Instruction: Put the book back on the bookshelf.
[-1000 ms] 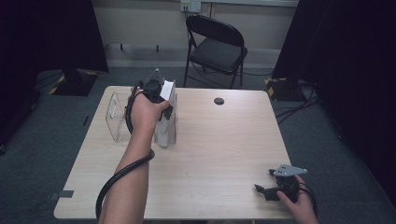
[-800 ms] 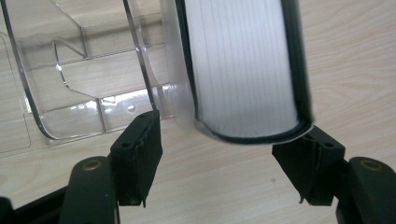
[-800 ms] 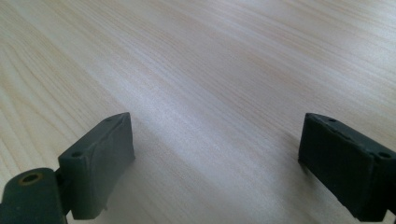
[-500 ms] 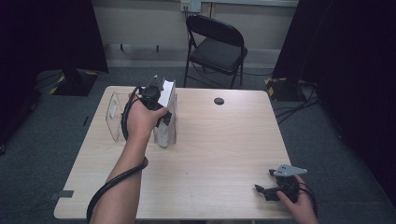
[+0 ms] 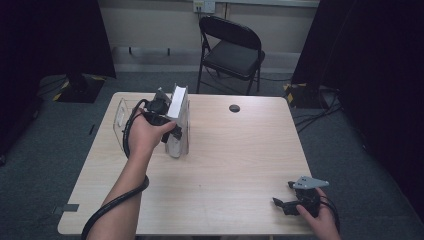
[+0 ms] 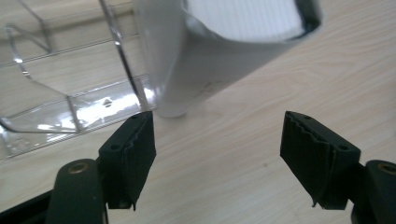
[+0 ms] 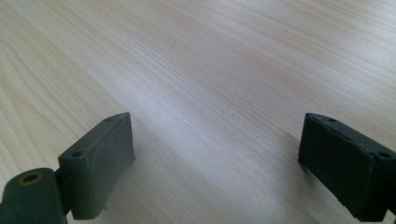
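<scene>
White book [image 5: 177, 122] stands upright on pale wooden table [image 5: 240, 150]; grey carpet around.

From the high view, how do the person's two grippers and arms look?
Both forearms are bare, with no sleeves visible. The left gripper is black, and a thick black cable loops from it along the forearm. The right gripper is black too, with a grey three-cornered plate on top. Their fingers are black, ridged blocks.

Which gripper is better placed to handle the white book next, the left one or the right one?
Left. The left gripper is beside the white book at the clear rack, jaws open. The right gripper rests at the table's near corner.
</scene>
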The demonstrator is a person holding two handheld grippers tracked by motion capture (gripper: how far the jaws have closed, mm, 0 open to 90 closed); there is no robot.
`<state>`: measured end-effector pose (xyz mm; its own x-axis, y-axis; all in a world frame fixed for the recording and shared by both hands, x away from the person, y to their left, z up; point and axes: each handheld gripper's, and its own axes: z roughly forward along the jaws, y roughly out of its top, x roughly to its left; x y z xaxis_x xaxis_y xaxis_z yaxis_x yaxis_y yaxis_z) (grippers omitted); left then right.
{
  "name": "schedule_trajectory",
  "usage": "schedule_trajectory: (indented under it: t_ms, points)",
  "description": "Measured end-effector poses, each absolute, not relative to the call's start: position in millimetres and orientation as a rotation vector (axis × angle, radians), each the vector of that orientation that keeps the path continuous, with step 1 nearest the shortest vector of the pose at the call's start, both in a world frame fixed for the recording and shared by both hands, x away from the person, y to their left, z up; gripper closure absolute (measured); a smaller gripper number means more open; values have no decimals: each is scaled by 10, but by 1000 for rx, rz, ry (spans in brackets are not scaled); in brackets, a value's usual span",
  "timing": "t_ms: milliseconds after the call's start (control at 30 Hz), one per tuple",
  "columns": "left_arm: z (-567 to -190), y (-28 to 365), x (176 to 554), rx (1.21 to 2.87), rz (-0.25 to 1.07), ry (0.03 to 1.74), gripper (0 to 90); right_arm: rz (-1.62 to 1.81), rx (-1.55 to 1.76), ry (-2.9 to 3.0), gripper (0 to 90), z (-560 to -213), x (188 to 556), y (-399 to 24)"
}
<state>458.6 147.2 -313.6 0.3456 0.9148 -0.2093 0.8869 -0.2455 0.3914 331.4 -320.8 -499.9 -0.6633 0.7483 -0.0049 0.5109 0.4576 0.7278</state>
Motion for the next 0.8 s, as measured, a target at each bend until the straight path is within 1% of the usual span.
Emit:
schedule_trajectory:
  t_ms: [100,500,800]
  points:
    - [-3143,1471,4560,2162,74,1563,258,1028,1072,2388,96,-4999,3314,-3208]
    - [-3200,1632,4441,2159,111,1530,232,1027,1071,2386,96,-5000,3314,-3208]
    - [-3259,1737,4373,2135,89,1507,211,1027,1071,2386,97,-5000,3314,-3208]
